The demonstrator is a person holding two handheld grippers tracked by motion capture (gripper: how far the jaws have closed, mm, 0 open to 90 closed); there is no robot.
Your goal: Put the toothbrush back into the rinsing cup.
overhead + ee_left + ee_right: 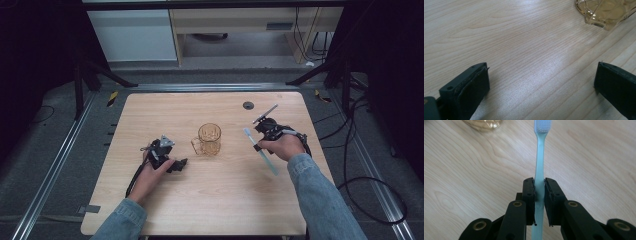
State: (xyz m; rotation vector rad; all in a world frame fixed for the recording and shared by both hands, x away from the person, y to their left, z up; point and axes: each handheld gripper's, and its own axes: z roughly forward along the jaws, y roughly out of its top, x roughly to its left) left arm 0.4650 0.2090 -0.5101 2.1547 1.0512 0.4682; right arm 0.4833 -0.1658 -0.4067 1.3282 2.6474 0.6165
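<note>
The right gripper (539, 188) pinches a pale blue toothbrush (540, 162) partway along its handle, the jaws pressed flat against both sides, bristle head pointing away from the hand. From above, the toothbrush (260, 150) hangs clear of the table (210, 200), slanted, its head toward eleven o'clock and its tail toward five. The amber glass mug (209, 139) stands upright near the table's middle, at about nine o'clock from the right gripper (257, 145) and a little apart from it, handle turned toward the left. The left gripper (176, 165) rests low at roughly eight o'clock from the mug, jaws spread wide with nothing between them.

I judge the pickup done and the carry in hand. The next move calls for swinging the toothbrush over the mug's mouth, tipping it nearer upright, then lowering it inside before letting go. The left gripper may need to steady the mug.
</note>
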